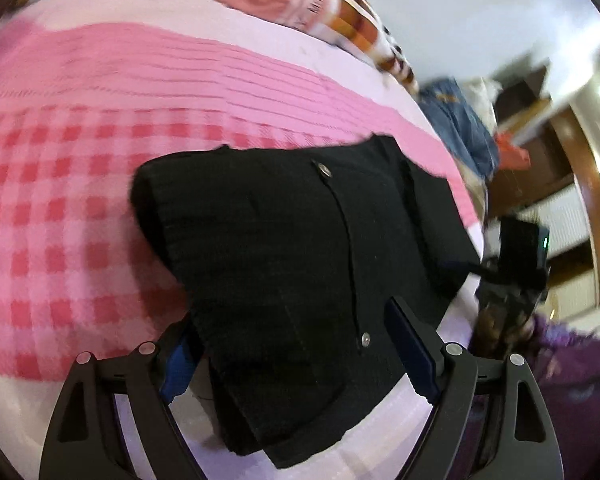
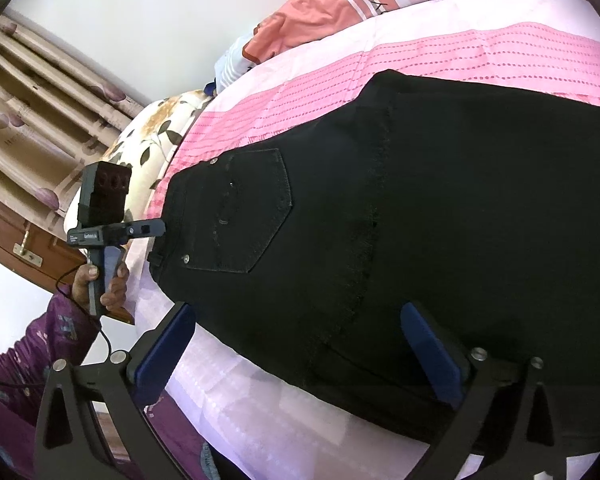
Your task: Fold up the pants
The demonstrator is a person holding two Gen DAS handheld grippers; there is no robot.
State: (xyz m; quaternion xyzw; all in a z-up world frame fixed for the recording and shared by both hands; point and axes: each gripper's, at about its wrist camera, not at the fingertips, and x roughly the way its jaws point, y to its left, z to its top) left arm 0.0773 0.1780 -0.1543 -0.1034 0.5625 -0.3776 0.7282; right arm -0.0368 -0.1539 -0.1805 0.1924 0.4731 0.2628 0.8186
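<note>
On the bed (image 1: 60,208), over a pink sheet with a checked band and a striped band, lie the black pants (image 1: 300,248), already folded into a thick dark bundle. In the left wrist view the pants fill the middle and reach down to 6 o'clock, with a metal button (image 1: 323,169) near 12 o'clock of the bundle and a small rivet (image 1: 365,338) lower on the same seam. The left hand-held gripper (image 1: 300,354) stands with its two blue-padded fingers wide apart, one on each side of the lower part of the pants; it is released and grips nothing. At 3 o'clock in this view the other device shows, blurred, at the edge of the bed.

In the right wrist view the pants (image 2: 440,220) spread from the centre toward 3 o'clock, and a back pocket (image 2: 246,208) shows at about 9 o'clock of the cloth. The right hand-held gripper (image 2: 300,350) is also released, its fingers spread above the near edge of the pants. At 9 o'clock the person's left hand (image 2: 98,284) holds the handle of the left device, whose tip touches the waistband. At 12 o'clock a salmon and checked bedding (image 2: 340,4) lies piled up.
</note>
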